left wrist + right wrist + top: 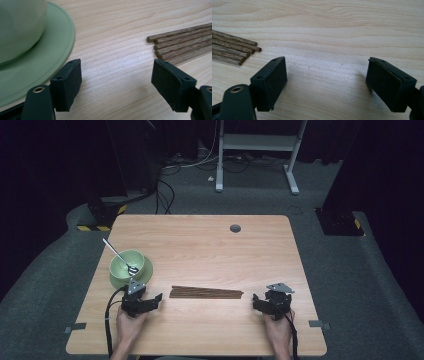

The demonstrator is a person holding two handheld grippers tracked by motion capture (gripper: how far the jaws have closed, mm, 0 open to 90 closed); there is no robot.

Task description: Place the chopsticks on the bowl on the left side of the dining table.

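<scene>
Your high view looks forward and down on the whole counter (210, 250) from above your side. Each tool camera sits low, close to the wood, looking along its own jaws. The left one faces the sticks' (182, 40) left ends beside the plate (50, 60); the right one faces their right ends (234, 48). All three views share the sticks (206, 293).

Left tongs (159, 298) and right tongs (255, 300) low, jaws wide apart, empty

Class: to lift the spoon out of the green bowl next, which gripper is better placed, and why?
Left. The left gripper sits open just below the bowl holding the spoon; the right gripper lies beyond the chopsticks.
</scene>
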